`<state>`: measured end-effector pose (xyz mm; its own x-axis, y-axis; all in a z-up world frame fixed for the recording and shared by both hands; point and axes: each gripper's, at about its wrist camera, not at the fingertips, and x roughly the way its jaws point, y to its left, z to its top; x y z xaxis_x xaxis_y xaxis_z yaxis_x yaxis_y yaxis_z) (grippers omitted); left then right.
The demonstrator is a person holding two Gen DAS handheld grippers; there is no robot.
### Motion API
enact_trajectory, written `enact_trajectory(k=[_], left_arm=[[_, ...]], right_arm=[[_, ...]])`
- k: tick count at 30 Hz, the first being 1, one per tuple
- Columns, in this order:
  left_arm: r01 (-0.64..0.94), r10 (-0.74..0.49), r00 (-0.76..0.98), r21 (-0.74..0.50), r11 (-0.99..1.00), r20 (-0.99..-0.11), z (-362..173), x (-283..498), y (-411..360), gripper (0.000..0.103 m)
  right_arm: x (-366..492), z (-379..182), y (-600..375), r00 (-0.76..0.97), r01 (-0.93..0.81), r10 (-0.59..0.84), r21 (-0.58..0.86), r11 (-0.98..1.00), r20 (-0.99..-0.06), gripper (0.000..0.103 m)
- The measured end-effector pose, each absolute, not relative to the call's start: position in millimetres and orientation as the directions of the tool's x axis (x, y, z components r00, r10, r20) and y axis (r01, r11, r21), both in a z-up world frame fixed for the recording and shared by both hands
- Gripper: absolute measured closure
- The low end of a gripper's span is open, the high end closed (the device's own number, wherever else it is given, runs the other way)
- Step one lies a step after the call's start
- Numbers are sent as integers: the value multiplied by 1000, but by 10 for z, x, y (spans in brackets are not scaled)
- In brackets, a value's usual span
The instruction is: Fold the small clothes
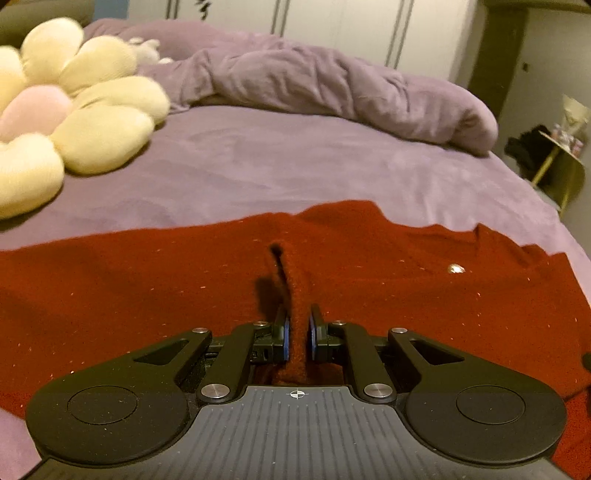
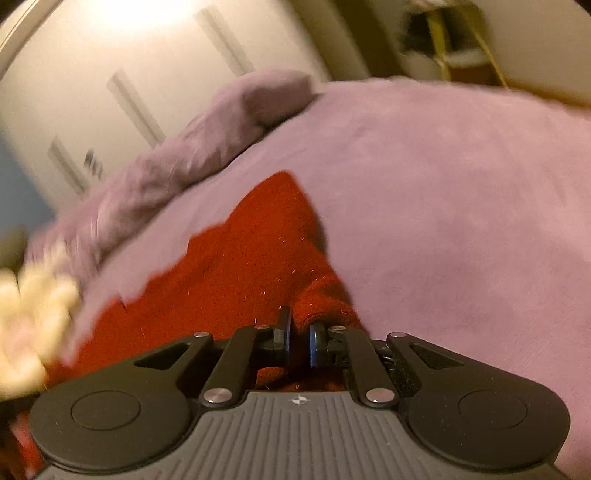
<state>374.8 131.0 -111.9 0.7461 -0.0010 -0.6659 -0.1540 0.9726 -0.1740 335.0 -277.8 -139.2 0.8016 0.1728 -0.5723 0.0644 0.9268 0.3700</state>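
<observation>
The red garment point(image 1: 147, 288) is lying spread across the near part of the bed point(image 1: 280, 162), on the purple sheet, its far edge running unevenly from left to right. Small pale flecks are showing all over the knit, and a shiny spot point(image 1: 456, 268) is sitting on it toward the right. In the left wrist view a ridge of the cloth is rising up from the flat part and running straight into the left gripper point(image 1: 298, 325), whose blue pads are clenching that ridge between them. In the right wrist view, which is blurring and tilting, the right gripper point(image 2: 300, 328) is pinching a thick rolled edge of the same garment point(image 2: 236, 258) at its right border, the pads pressing in on the knit.

Beyond the garment the sheet is lying bare for a stretch. Farther back a crumpled purple duvet point(image 1: 314, 81) is heaping across the bed from left to right, well apart from the red cloth. At the left a flower-shaped cushion point(image 1: 92, 110) with cream petals and a pink centre is resting on the sheet, near the garment's far left edge but not touching it. White wardrobe doors point(image 1: 332, 26) are standing behind the bed. Off the right side a small table point(image 1: 561, 166) is holding dark clutter too small to make out.
</observation>
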Motion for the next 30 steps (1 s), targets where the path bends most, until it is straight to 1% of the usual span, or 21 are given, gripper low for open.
enact_trajectory(k=[2,6,7,11,13,14,15,16,17,18,21,23,25,27,28,29,30], left_arm=[[-154,2,746,-169,974,-666,-1139,3740,1319,91],[-116,60,737,-39,992,-673,-1225,3784,1169,90],[-117,65,737,-32,993,-673,-1212,3796,1156,90],[-143,32,760,-119,983,-650,-1149,3800,1228,90],[-160,53,729,-94,983,-683,-1208,3840,1254,84],[-160,53,729,-94,983,-682,-1202,3820,1269,79],[-167,66,729,-84,982,-681,-1179,3793,1278,67],[-187,100,724,-55,981,-683,-1140,3762,1285,59],[-202,128,726,-32,979,-676,-1096,3703,1306,57],[-198,123,738,-39,979,-664,-1051,3632,1344,56],[-215,108,761,-91,972,-640,-927,3418,1475,57],[-222,87,765,-134,966,-638,-884,3353,1507,57],[-181,36,760,-158,971,-649,-881,3383,1454,57],[-138,12,740,-134,981,-672,-945,3479,1346,58],[-127,6,727,-126,984,-687,-998,3528,1310,59],[-121,-2,709,-124,985,-705,-1063,3595,1280,64],[-123,-3,699,-123,985,-715,-1113,3632,1263,64]], right_arm=[[3368,-1383,-2710,801,49,154,319,946,-579,95],[3372,-1388,-2724,793,47,151,307,950,-590,95],[3361,-1361,-2708,788,35,151,289,957,-596,95],[3303,-1326,-2664,780,11,141,238,971,-609,95],[3326,-1319,-2625,770,17,133,227,974,-624,94],[3343,-1294,-2609,759,16,138,230,973,-636,90],[3351,-1245,-2597,742,15,145,233,972,-655,86],[3341,-1188,-2584,727,4,159,236,972,-668,83],[3287,-1111,-2576,722,-22,183,242,970,-667,75],[3224,-1050,-2569,726,-48,204,247,968,-657,72],[3026,-863,-2519,763,-125,240,227,966,-600,72],[3033,-816,-2428,792,-139,229,198,970,-566,72],[3154,-837,-2308,787,-132,211,176,976,-579,72],[3264,-877,-2170,779,-154,223,166,974,-587,77],[3320,-925,-2066,773,-179,218,125,976,-596,78],[3369,-988,-1971,763,-193,195,71,979,-616,80],[3417,-1073,-1898,748,-208,171,18,978,-641,83]])
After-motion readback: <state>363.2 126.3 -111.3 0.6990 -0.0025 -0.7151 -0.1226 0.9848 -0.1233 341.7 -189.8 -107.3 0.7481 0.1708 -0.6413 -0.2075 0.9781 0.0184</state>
